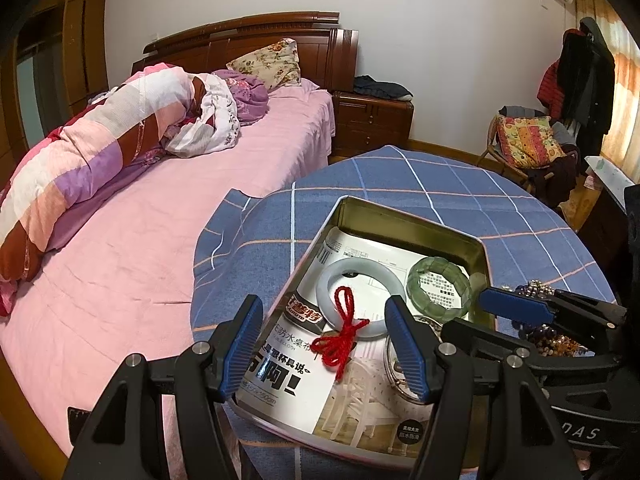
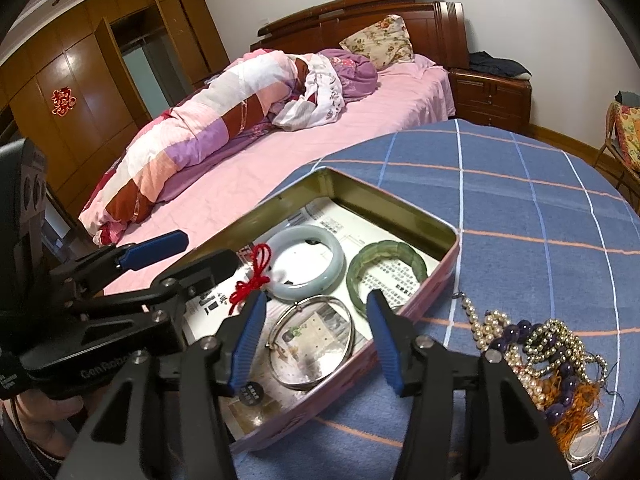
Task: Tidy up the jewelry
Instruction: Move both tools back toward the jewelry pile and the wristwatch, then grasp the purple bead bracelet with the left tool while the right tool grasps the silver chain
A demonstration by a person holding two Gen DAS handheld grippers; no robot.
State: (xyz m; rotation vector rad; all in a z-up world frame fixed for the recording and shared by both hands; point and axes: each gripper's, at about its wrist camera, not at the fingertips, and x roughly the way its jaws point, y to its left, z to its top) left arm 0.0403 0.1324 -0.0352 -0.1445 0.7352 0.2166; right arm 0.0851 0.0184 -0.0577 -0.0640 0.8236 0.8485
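Note:
An open metal tin lined with printed paper sits on the blue checked tablecloth. Inside lie a pale jade bangle tied with red string, a green stone bracelet and a silver bangle. My left gripper is open and empty above the tin's near end, over the red string. My right gripper is open and empty above the silver bangle. A tangled pile of pearl and purple bead necklaces lies right of the tin.
A bed with pink sheet and rolled quilt lies left of the table. A wooden nightstand stands behind. A chair with cushion and clothes stands at far right. The tablecloth spreads beyond the tin.

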